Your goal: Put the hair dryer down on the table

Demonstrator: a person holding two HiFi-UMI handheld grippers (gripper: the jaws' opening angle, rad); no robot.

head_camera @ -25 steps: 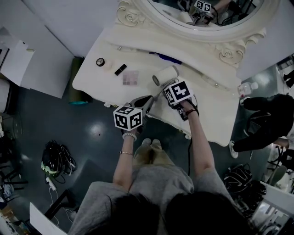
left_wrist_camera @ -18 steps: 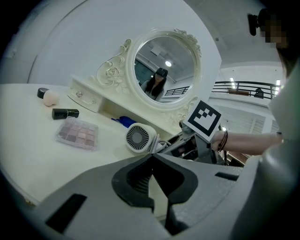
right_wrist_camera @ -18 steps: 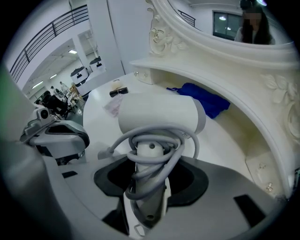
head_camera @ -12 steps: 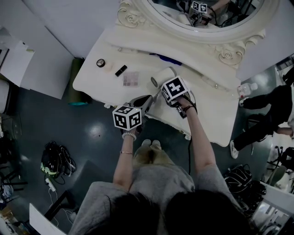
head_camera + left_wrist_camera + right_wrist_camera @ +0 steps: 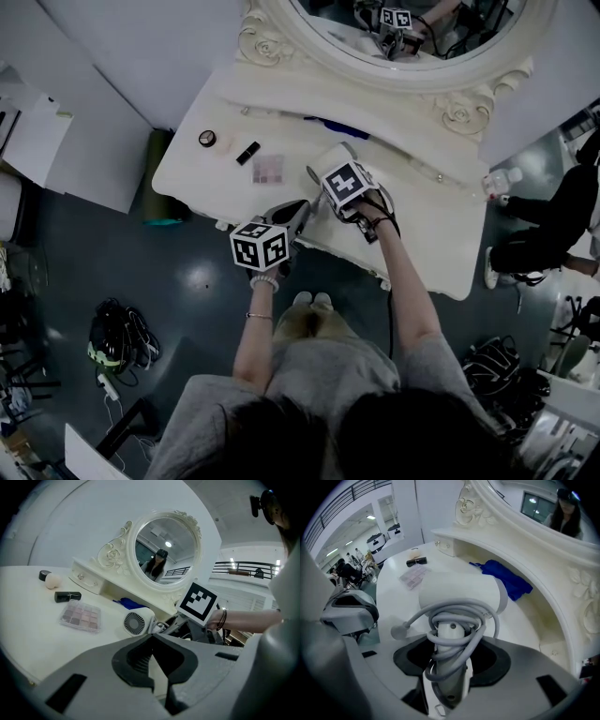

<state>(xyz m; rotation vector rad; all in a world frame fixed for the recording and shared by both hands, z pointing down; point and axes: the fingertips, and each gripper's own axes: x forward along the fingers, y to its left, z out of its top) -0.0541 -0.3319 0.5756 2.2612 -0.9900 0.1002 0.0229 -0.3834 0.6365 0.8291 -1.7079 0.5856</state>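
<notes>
Hair dryer (image 5: pixel 459 597) handle w/ wound cord in R claw (image 5: pixel 451 660), jaws just easing apart; L claw (image 5: pixel 151 640) closed, empty.

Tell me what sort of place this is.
Probably a dressing corner set up inside a larger workspace. A white vanity table carries an ornate oval mirror, an eyeshadow palette, a lipstick and a hair dryer, while cables lie on the dark floor.
</notes>
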